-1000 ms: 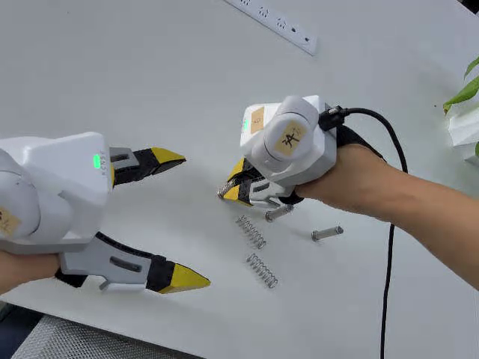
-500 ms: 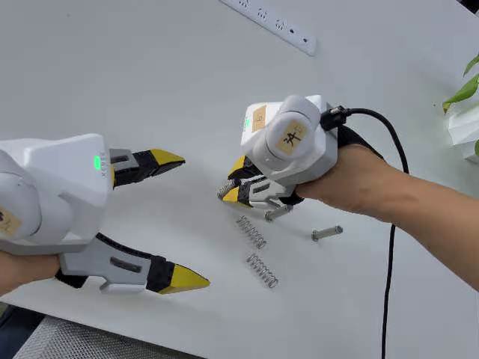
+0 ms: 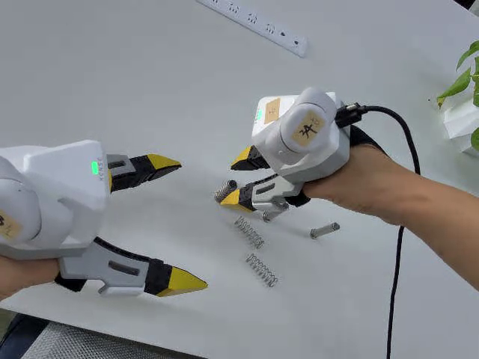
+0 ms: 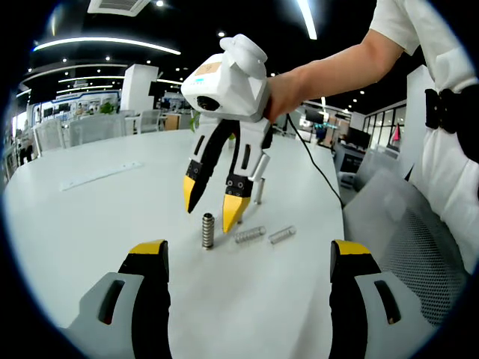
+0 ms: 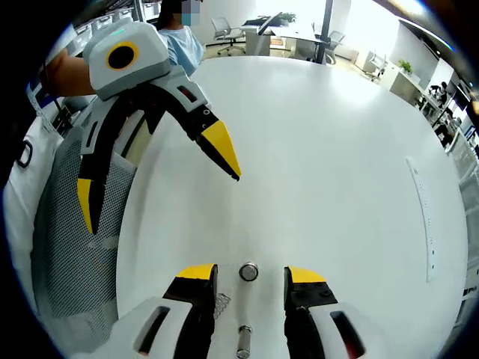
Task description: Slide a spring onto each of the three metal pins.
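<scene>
The right gripper, its empty fingers narrowly apart, flanks an upright pin sleeved by a spring, while the left gripper, at eight o'clock, holds its fingers wide.

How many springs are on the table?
3. An upright spring beside the right gripper; a middle spring and a nearest spring lying loose. The gripper may hide more.

Bright, even overhead light; soft faint shadows on white matte surface, no glare. Head view sharp. Gripper views fisheye-bent at edges; ceiling strip lights glow far.
</scene>
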`<state>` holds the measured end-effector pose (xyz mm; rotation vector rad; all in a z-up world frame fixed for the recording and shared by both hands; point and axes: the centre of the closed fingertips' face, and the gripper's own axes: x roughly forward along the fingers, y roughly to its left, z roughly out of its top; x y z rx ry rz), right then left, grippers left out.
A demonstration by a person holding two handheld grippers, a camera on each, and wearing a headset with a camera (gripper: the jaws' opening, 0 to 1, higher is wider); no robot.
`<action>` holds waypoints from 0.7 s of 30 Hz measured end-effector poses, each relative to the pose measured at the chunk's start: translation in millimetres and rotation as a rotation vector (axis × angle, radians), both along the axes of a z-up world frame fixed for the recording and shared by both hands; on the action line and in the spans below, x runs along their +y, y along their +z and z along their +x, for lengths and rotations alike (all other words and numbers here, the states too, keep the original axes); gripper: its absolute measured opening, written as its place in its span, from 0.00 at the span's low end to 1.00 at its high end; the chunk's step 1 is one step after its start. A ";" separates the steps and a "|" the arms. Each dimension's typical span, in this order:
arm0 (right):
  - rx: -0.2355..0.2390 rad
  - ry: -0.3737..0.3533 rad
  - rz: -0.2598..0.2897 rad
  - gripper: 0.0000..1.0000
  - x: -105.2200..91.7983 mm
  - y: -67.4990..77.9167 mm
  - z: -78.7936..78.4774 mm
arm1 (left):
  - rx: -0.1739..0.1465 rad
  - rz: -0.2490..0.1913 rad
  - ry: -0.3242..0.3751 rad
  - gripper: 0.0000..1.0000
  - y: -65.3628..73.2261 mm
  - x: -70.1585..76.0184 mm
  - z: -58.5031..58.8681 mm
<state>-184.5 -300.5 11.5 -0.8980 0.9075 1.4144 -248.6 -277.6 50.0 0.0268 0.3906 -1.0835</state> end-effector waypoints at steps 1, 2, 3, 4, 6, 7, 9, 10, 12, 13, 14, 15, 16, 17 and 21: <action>-0.003 -0.009 0.009 0.35 -0.4 2.2 0.5 | 0.000 0.002 0.000 0.88 0.3 0.3 -0.2; -0.007 -0.015 0.022 0.36 -1.2 5.4 0.8 | -0.001 0.006 -0.001 0.88 0.7 0.7 -0.8; -0.010 -0.018 0.032 0.38 -1.5 7.5 0.7 | -0.001 0.012 -0.003 0.88 0.6 1.1 -1.4; -0.012 -0.028 0.042 0.40 -2.9 10.7 0.6 | -0.001 0.018 -0.004 0.88 0.7 1.7 -2.2; -0.015 -0.037 0.056 0.42 -4.9 14.8 0.4 | -0.001 0.024 -0.005 0.88 1.0 2.5 -3.1; -0.018 -0.041 0.068 0.44 -6.2 17.8 -0.1 | -0.002 0.029 -0.006 0.88 1.4 3.2 -3.7; -0.025 -0.059 0.087 0.46 -9.2 22.3 0.5 | -0.002 0.042 -0.006 0.87 1.4 4.4 -4.6; -0.027 -0.063 0.097 0.46 -10.2 24.2 0.3 | -0.004 0.045 -0.006 0.88 1.9 4.7 -4.9; -0.024 -0.082 0.120 0.49 -13.2 28.3 -0.6 | -0.004 0.055 -0.005 0.88 2.6 5.8 -5.6; -0.023 -0.088 0.131 0.50 -14.4 30.2 -1.2 | -0.004 0.060 -0.004 0.88 2.8 6.4 -5.8; -0.025 -0.094 0.152 0.51 -15.7 33.5 -1.8 | -0.005 0.065 -0.001 0.88 3.4 7.1 -5.9; -0.025 -0.100 0.163 0.53 -17.1 35.3 -2.3 | -0.003 0.068 0.000 0.88 3.7 7.6 -6.2; -0.023 -0.108 0.170 0.54 -19.0 36.9 -3.1 | -0.002 0.072 0.000 0.88 4.0 7.8 -6.7; -0.024 -0.115 0.185 0.56 -21.5 39.5 -4.7 | -0.004 0.080 -0.002 0.88 4.4 8.0 -7.6; -0.029 -0.150 0.225 0.60 -32.5 46.5 -7.5 | -0.003 0.100 -0.005 0.87 5.2 7.6 -9.6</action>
